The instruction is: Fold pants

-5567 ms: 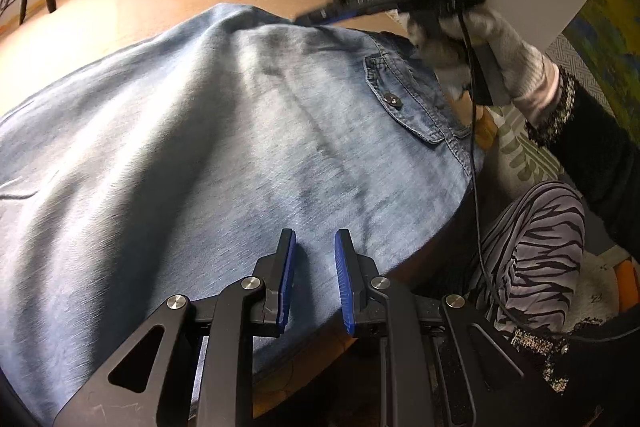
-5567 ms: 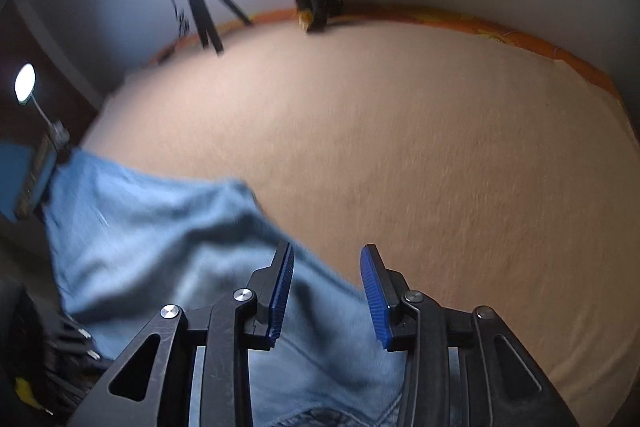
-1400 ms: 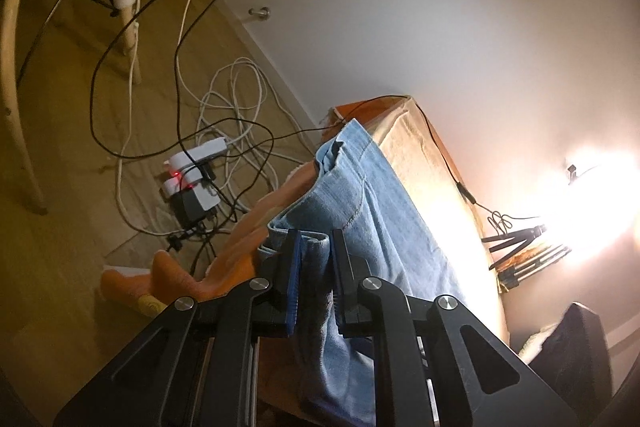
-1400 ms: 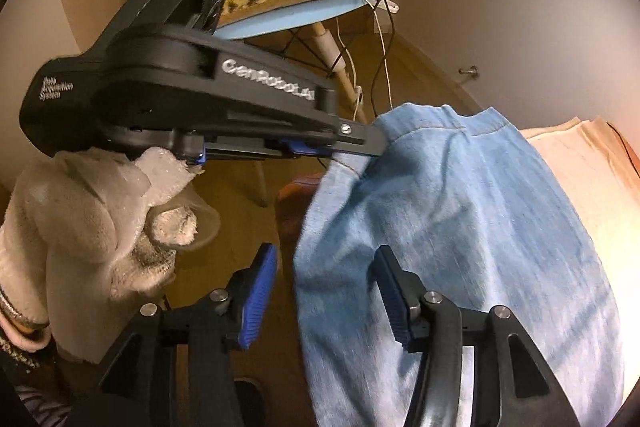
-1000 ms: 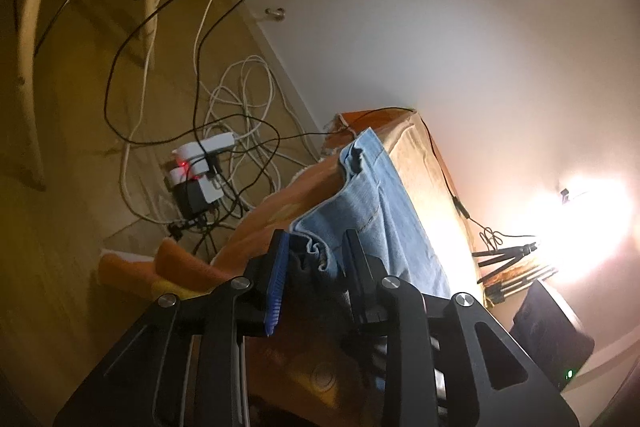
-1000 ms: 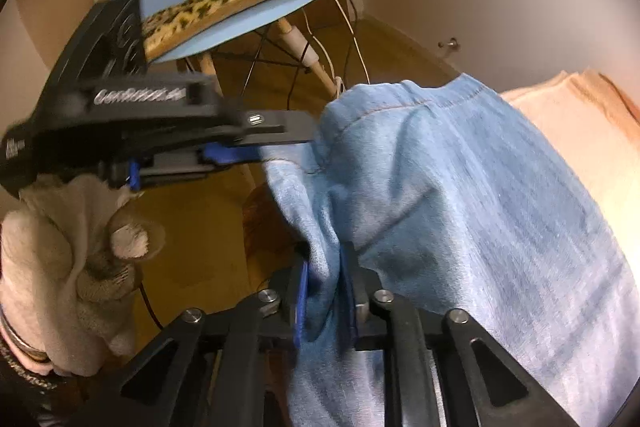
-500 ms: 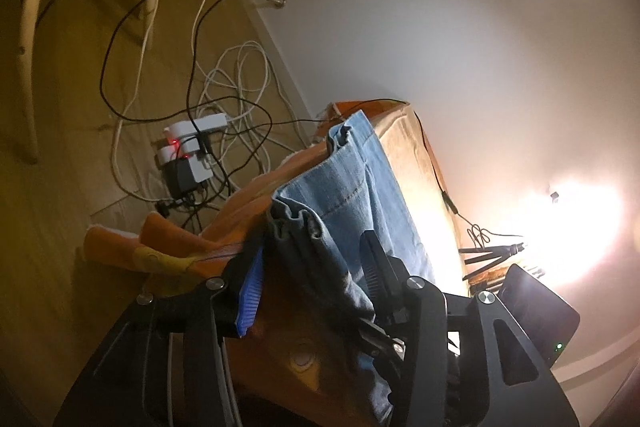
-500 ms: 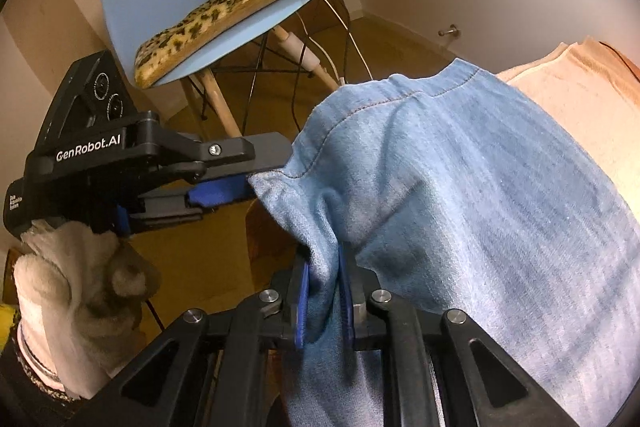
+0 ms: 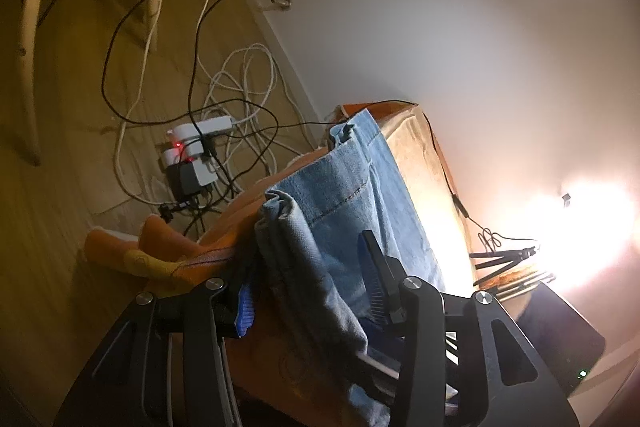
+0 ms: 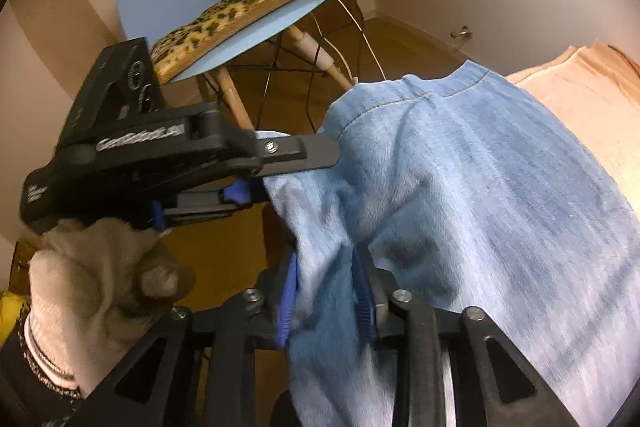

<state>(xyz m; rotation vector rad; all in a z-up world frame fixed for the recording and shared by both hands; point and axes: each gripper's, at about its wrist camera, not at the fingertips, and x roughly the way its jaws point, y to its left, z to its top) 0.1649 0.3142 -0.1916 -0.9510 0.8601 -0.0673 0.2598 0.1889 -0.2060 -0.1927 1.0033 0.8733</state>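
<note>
The light blue denim pants [image 9: 352, 195] lie over the end of an orange-covered surface [image 9: 424, 155], their hem end bunched up toward me. My left gripper [image 9: 308, 279] is open, its jaws wide apart on either side of the bunched hem fold. In the right wrist view the pants [image 10: 480, 187] fill the right half. My right gripper [image 10: 324, 291] has its jaws a little apart with denim between them. The left gripper [image 10: 280, 167] also shows there, held by a gloved hand [image 10: 100, 279], its fingers at the hem edge.
A blue chair with a leopard cushion [image 10: 240, 3] stands beyond the pants. Power strips and tangled cables [image 9: 196, 155] lie on the wooden floor. A tripod [image 9: 504, 259] and bright lamp sit at the far end. The wall runs alongside.
My left gripper let go of the hem and opened wide. My right gripper shut on the pants' edge, and now its jaws have parted a little.
</note>
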